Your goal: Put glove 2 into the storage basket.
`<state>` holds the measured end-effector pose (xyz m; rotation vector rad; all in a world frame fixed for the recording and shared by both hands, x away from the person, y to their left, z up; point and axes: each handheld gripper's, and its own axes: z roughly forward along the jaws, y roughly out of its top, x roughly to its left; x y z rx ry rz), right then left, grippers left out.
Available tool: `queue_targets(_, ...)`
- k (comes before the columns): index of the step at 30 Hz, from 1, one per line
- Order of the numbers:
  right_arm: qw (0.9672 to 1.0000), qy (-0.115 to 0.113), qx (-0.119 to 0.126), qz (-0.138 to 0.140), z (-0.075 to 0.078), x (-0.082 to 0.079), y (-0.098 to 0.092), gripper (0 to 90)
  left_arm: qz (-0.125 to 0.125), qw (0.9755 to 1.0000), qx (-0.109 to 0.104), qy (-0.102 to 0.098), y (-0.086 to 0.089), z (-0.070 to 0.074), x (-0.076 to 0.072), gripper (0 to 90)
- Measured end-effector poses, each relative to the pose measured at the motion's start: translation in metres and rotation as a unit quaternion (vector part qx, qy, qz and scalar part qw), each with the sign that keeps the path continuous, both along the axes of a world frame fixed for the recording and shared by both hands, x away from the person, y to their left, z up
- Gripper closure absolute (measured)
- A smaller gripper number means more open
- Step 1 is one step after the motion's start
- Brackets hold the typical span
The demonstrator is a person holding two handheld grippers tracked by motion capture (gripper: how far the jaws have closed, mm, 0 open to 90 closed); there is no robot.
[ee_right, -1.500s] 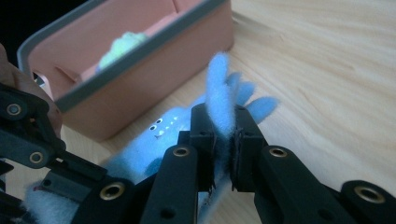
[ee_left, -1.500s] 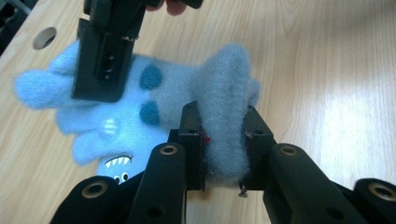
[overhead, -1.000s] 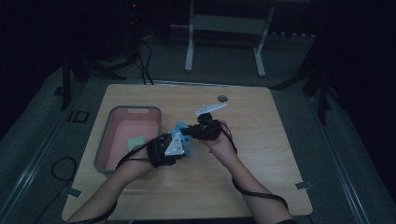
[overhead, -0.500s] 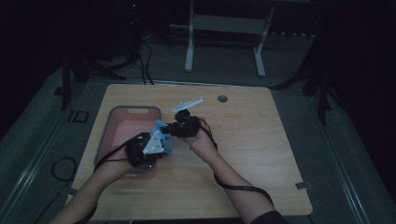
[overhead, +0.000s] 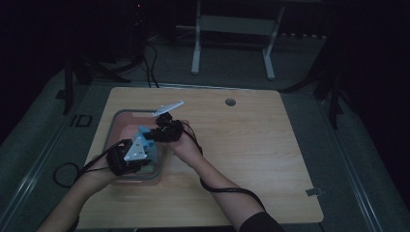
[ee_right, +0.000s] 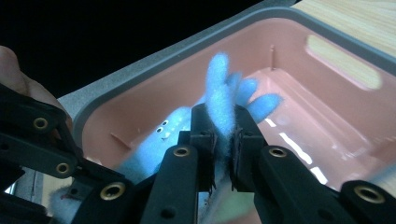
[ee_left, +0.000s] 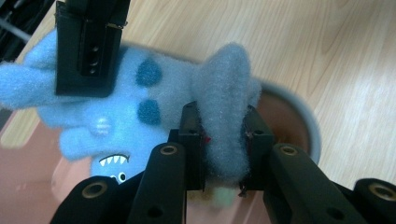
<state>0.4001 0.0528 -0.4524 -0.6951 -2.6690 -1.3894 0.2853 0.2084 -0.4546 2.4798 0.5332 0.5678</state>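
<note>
Both tongs pinch one blue plush toy [ee_left: 140,100]: the left tongs [ee_left: 223,140] squeeze a grey fin, the right tongs [ee_right: 223,140] a blue limb. It hangs over the pink bin [overhead: 126,118] near the worktop's [overhead: 270,145] left edge. Soft, light, squashy; I'd judge thick limbs the safest hold, since fur may slip.

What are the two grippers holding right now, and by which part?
Both hold the blue plush toy over the pink bin. The left gripper pinches a grey-blue fin; the right gripper pinches a blue limb near its stubby tips.
</note>
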Motion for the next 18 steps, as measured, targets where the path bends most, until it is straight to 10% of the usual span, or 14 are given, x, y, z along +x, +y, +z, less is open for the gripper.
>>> queue_targets(18, 0.9990, 0.022, -0.040, -0.003, -0.038, 0.005, 0.017, 81.9, 0.005, 0.9983, 0.026, 0.053, 0.003, -0.031, 0.012, 75.1)
